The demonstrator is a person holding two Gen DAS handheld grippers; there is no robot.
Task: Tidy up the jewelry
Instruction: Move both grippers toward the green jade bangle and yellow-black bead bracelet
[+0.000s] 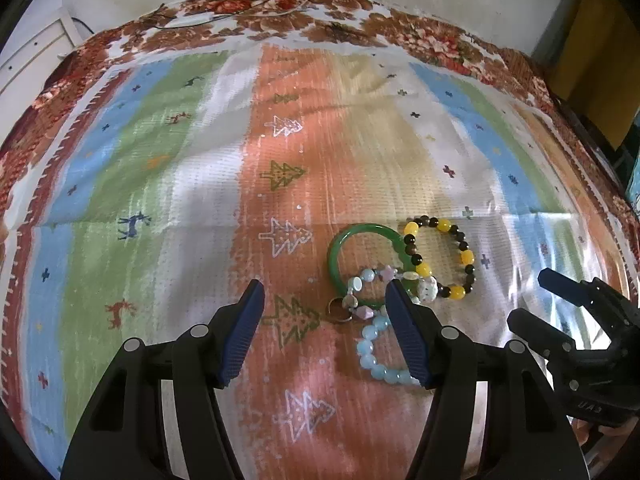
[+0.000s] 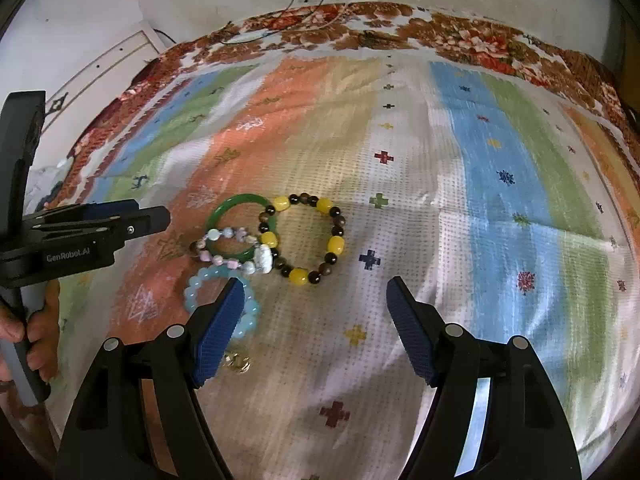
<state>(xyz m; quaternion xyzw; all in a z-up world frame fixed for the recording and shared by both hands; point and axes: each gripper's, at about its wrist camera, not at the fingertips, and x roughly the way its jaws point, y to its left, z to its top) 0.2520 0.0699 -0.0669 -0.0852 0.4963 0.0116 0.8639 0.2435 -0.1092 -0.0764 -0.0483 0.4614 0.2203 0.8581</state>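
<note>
A pile of jewelry lies on the striped cloth: a green bangle (image 1: pixel 340 248) (image 2: pixel 240 201), a yellow and dark bead bracelet (image 1: pixel 466 258) (image 2: pixel 336 243), a pastel bead bracelet with a white charm (image 1: pixel 366 278) (image 2: pixel 218 236), a light blue bead bracelet (image 1: pixel 370 346) (image 2: pixel 196 286) and a small gold ring (image 1: pixel 340 314). A small gold piece (image 2: pixel 237 362) lies near my right gripper's left finger. My left gripper (image 1: pixel 326 292) is open and empty just left of the pile. My right gripper (image 2: pixel 316 292) is open and empty just right of it.
The striped cloth (image 1: pixel 200 184) lies over a floral tablecloth (image 1: pixel 352 20). Cables (image 1: pixel 248 4) run along the far edge by the wall. The right gripper's body (image 1: pixel 588 340) shows at right in the left wrist view; the left gripper's body (image 2: pixel 80 236) and a hand show at left in the right wrist view.
</note>
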